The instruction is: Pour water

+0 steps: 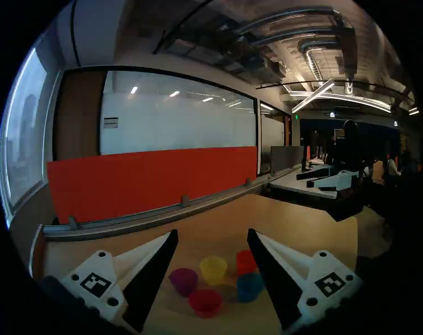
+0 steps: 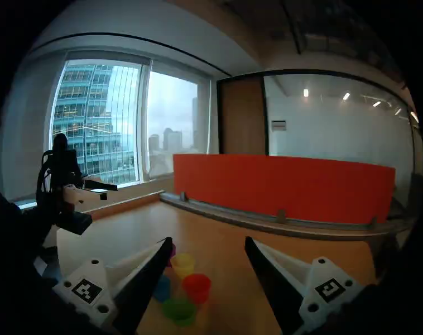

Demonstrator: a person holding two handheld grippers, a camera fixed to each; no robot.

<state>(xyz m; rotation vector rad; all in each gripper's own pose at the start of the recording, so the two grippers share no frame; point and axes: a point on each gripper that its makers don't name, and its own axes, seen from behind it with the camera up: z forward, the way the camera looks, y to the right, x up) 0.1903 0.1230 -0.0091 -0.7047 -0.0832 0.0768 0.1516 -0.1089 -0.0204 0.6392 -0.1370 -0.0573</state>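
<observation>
Small coloured cups stand clustered on the wooden table (image 1: 301,223). In the left gripper view I see a purple cup (image 1: 183,280), a yellow cup (image 1: 213,268), an orange-red cup (image 1: 245,261), a blue cup (image 1: 249,286) and a red cup (image 1: 205,302), all between and just ahead of my left gripper (image 1: 212,239), which is open and empty. In the right gripper view a yellow cup (image 2: 183,263), a red cup (image 2: 196,287), a green cup (image 2: 178,310) and a blue cup (image 2: 162,288) sit near the left finger of my open, empty right gripper (image 2: 208,240).
An orange divider panel (image 1: 150,180) (image 2: 284,187) on a metal rail runs along the table's far edge. A black device on a stand (image 2: 61,184) sits at the left by the windows (image 2: 100,123). More desks and equipment (image 1: 328,181) lie at the far right.
</observation>
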